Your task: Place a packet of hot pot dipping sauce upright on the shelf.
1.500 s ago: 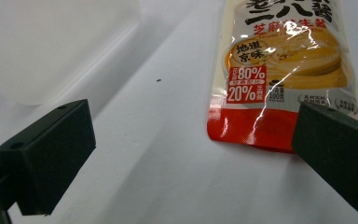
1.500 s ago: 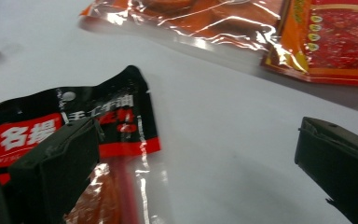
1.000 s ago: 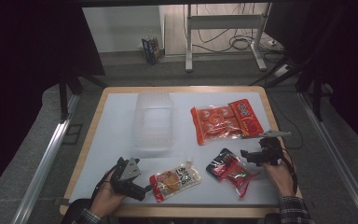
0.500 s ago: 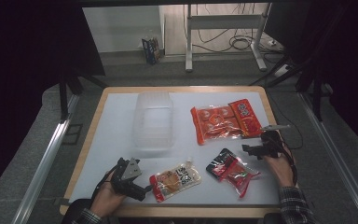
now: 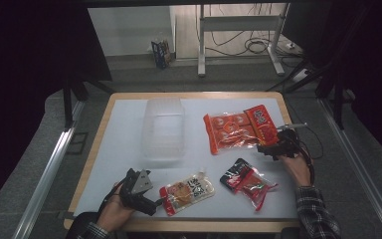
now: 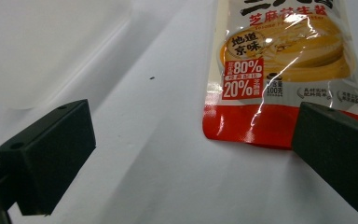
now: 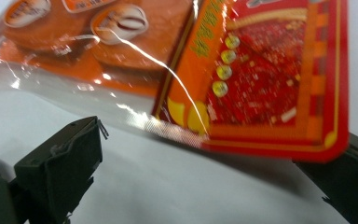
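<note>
While we hold our right gripper (image 5: 272, 148) against the near right corner of the large orange-red snack pack (image 5: 239, 128), its jaws stand spread apart with nothing between them; in the right gripper view the pack's (image 7: 270, 70) red corner overlaps the tip of the right-hand jaw and the left-hand jaw sits on bare table short of the pack's clear sealed edge. Taking that pack as our landmark, the clear plastic container (image 5: 163, 128) lies to its left on the white table mat (image 5: 114, 149), well apart from it. Nearer to us than the pack, and just below it in the high view, lies the small dark red pouch (image 5: 247, 182). Farther left and still nearer to us lies the yellow sauce pouch (image 5: 187, 189), and our left gripper (image 5: 151, 204) rests at that pouch's left end. Its jaws too are released and wide; in the left gripper view the sauce pouch's (image 6: 279, 70) red bottom edge reaches the right-hand jaw, though we cannot tell whether they touch, while the left-hand jaw stands clear on the mat.
</note>
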Action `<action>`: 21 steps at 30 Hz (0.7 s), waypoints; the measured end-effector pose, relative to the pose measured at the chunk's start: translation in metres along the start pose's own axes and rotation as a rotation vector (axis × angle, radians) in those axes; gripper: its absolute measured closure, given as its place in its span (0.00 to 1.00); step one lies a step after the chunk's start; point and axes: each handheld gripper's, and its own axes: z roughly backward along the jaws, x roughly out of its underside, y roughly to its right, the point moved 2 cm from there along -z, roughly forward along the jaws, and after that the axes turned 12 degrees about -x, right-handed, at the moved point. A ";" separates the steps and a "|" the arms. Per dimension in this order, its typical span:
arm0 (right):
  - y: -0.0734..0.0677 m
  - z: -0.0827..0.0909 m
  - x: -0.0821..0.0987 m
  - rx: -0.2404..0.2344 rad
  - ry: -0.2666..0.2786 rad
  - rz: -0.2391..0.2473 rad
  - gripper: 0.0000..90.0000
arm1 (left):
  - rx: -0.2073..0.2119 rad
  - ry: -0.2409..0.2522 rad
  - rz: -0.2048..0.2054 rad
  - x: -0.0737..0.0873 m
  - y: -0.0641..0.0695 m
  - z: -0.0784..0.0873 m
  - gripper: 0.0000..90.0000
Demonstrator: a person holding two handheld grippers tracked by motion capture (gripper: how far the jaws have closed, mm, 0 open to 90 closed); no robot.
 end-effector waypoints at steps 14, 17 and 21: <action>-0.001 -0.011 -0.029 0.004 -0.010 -0.018 0.27 | -0.015 0.001 -0.015 0.000 0.001 0.000 0.00; 0.003 -0.013 -0.036 -0.010 -0.027 -0.048 0.33 | -0.016 0.002 -0.022 -0.001 0.002 0.000 0.00; 0.008 -0.019 -0.040 -0.023 -0.056 -0.052 0.45 | -0.019 0.014 -0.061 -0.002 0.005 0.000 0.00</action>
